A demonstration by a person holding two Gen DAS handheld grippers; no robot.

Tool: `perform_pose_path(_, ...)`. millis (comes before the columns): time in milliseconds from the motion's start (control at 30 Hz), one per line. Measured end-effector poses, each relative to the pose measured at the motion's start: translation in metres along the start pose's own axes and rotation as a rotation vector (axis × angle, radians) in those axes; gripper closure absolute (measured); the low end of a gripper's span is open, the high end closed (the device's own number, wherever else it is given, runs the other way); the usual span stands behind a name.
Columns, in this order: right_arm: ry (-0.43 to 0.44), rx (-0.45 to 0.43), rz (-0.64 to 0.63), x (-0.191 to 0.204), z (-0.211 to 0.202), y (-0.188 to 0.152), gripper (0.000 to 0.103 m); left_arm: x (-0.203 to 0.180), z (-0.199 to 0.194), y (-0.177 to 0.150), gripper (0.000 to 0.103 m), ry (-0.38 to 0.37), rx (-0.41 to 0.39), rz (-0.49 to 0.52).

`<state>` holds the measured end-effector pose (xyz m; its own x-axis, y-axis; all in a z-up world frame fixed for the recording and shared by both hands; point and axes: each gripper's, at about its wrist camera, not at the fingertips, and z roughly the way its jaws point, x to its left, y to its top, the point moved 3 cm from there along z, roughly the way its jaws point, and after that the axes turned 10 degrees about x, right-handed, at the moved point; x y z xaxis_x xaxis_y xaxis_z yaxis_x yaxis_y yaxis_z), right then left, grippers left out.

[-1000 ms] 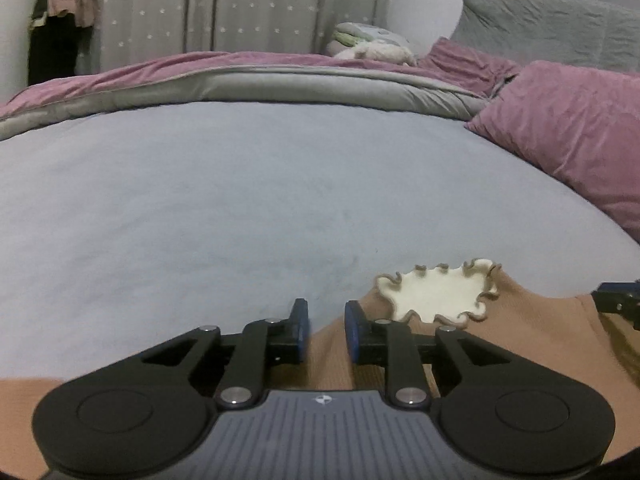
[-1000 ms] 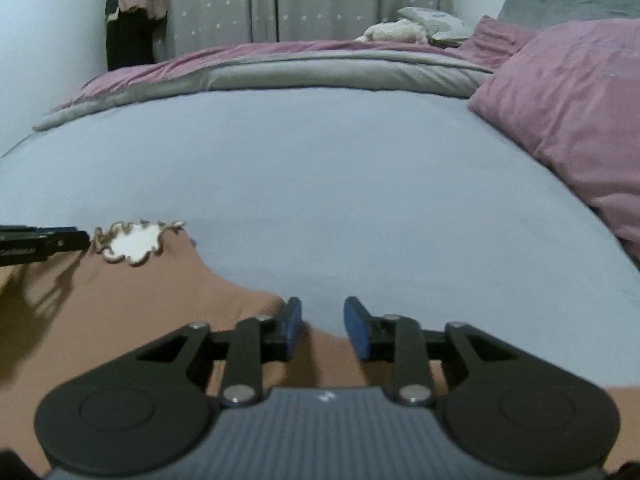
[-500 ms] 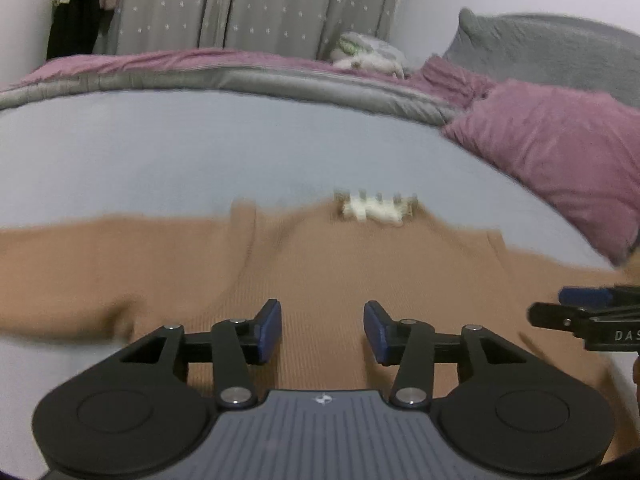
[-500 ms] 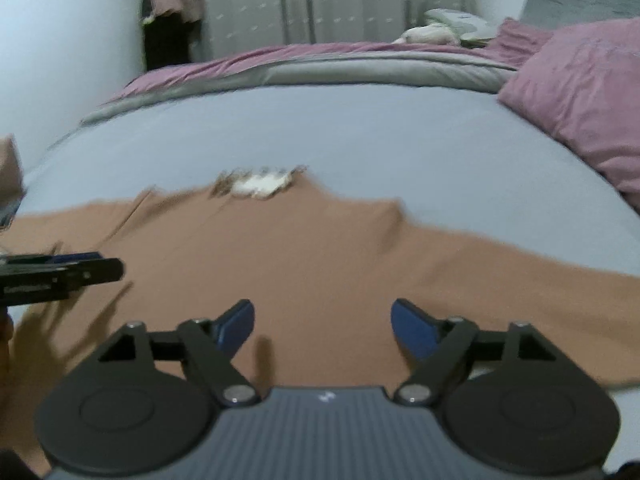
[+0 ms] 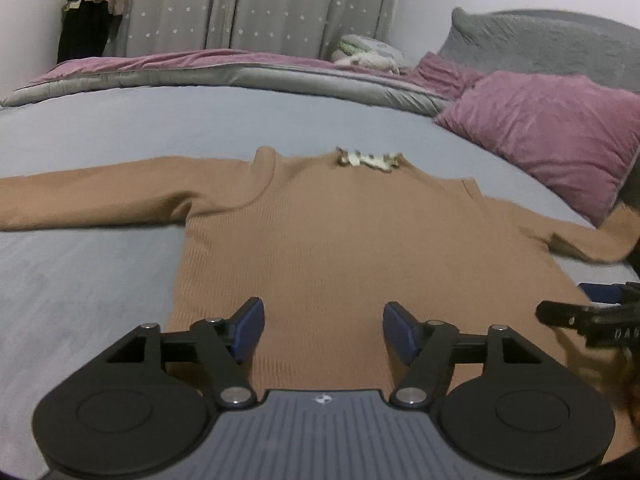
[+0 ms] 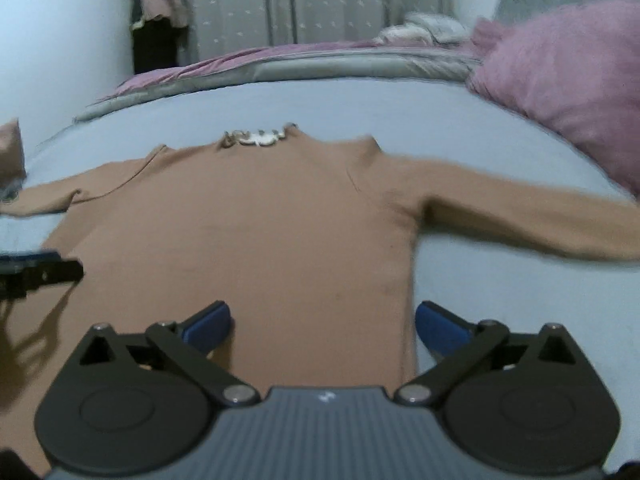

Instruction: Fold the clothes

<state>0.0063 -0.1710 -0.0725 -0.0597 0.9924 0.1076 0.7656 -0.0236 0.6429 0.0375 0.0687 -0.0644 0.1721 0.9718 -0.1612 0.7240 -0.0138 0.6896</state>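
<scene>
A brown ribbed sweater point(image 5: 340, 240) with a white frilled collar point(image 5: 370, 159) lies flat on the grey-blue bed, both sleeves spread out to the sides. My left gripper point(image 5: 322, 330) hovers open over its lower left part, nothing between the fingers. In the right wrist view the same sweater point(image 6: 248, 232) fills the middle, collar point(image 6: 258, 137) at the far end. My right gripper point(image 6: 322, 326) stands wide open over the sweater's lower right edge. Each gripper shows at the other view's side edge.
Pink pillows point(image 5: 548, 136) and a grey headboard cushion point(image 5: 552, 52) sit at the right. A pink and grey duvet point(image 5: 240, 72) is bunched along the far side. Curtains point(image 5: 260, 4) and hanging clothes point(image 5: 90, 4) stand behind the bed.
Both grippers let go of the sweater's shoulders, opened wide and pulled back toward its hem. The sweater now lies spread flat with the sleeves out.
</scene>
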Motion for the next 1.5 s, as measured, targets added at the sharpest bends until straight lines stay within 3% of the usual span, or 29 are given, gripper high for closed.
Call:
perform_pose_path(167, 0.010, -0.002, 0.057, -0.021, -0.022, -0.021, 0.000, -0.006, -0.020, -0.021, 0.027, 0.023, 0.027, 0.054)
perform_pose_path(367, -0.012, 0.021, 0.022, -0.031, -0.038, -0.035, 0.000, -0.012, -0.038, -0.036, 0.024, 0.045, 0.077, 0.129)
perform_pose_path(467, -0.022, 0.034, 0.047, -0.037, -0.041, -0.034, 0.000, -0.015, -0.041, -0.031, 0.024, 0.048, 0.118, 0.139)
perform_pose_path(600, -0.046, 0.049, 0.121, -0.048, -0.042, -0.026, 0.000, -0.016, -0.041, -0.020, 0.024, 0.019, 0.146, 0.081)
perform_pose_path(900, -0.091, 0.067, 0.290, -0.070, -0.041, -0.006, 0.000, -0.032, -0.041, 0.019, 0.023, -0.003, 0.126, 0.085)
perform_pose_path(1100, -0.112, 0.080, 0.384, -0.080, -0.039, 0.005, 0.000, -0.027, -0.029, 0.025, 0.018, -0.013, 0.123, -0.008)
perform_pose_path(1167, -0.110, 0.092, 0.402, -0.078, -0.037, 0.009, 0.000, -0.024, -0.019, 0.027, 0.018, 0.013, 0.158, -0.051)
perform_pose_path(1300, -0.060, 0.097, 0.436, -0.071, -0.033, 0.018, 0.000, -0.018, -0.004, 0.035, 0.018, 0.032, 0.188, -0.128)
perform_pose_path(1500, -0.075, 0.060, 0.386, -0.061, -0.037, 0.034, 0.000, -0.012, 0.002, 0.038, 0.018, 0.035, 0.209, -0.191)
